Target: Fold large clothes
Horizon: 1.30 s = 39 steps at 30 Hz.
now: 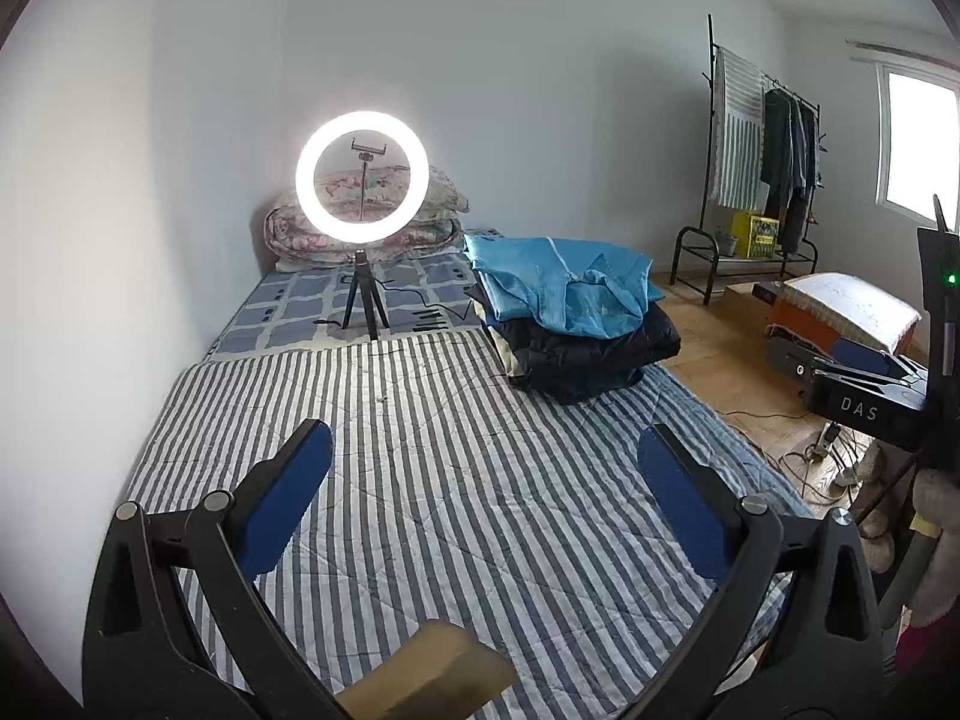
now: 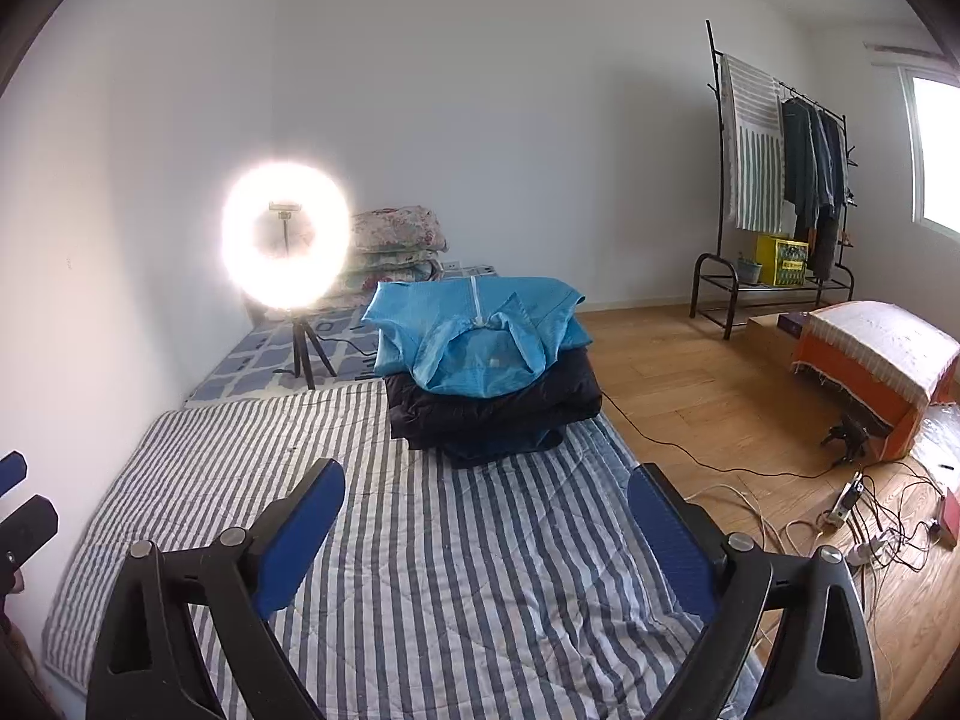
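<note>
Both grippers hover above the striped quilt (image 2: 456, 570). The left gripper (image 1: 486, 468) and the right gripper (image 2: 486, 498) stand wide open, holding nothing. The clothes sit in a pile at the quilt's far edge: a blue jacket (image 2: 480, 336) lies on top of dark garments (image 2: 498, 414), roughly folded, collar toward the camera, zip running away toward the wall, so its long axis runs from the grippers toward the wall. The scene fits two stages: a stack awaiting folding, or a stack already folded and set aside. Any further handling would call for both grippers to reach the pile.
</note>
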Each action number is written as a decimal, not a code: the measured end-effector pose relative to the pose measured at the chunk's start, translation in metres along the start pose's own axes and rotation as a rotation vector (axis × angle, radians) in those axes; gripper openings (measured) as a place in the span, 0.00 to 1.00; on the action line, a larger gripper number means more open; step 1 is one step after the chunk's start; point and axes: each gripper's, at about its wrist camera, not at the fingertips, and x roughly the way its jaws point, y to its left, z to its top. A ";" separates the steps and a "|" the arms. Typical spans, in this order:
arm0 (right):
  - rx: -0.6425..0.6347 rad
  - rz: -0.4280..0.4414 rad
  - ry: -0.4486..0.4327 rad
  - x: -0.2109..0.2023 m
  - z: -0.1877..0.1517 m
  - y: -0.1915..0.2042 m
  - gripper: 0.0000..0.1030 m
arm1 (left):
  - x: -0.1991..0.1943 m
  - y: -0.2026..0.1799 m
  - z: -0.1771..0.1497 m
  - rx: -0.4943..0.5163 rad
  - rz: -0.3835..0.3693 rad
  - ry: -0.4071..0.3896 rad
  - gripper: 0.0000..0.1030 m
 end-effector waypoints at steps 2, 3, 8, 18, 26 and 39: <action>-0.007 -0.019 -0.004 0.006 -0.008 0.004 1.00 | 0.006 -0.001 -0.005 0.021 0.021 0.007 1.00; -0.011 -0.019 -0.001 0.009 -0.011 0.005 1.00 | 0.008 -0.001 -0.007 0.025 0.024 0.003 1.00; -0.008 -0.034 -0.019 0.015 -0.020 0.007 1.00 | 0.012 -0.003 -0.016 0.028 0.017 0.013 1.00; 0.017 -0.080 0.014 0.027 -0.033 -0.001 1.00 | 0.012 -0.008 -0.022 0.047 0.001 0.022 1.00; 0.068 -0.083 0.024 0.028 -0.034 -0.011 1.00 | 0.014 -0.007 -0.021 0.049 -0.004 0.026 1.00; 0.077 -0.090 0.035 0.032 -0.035 -0.014 1.00 | 0.017 -0.007 -0.023 0.053 -0.005 0.031 1.00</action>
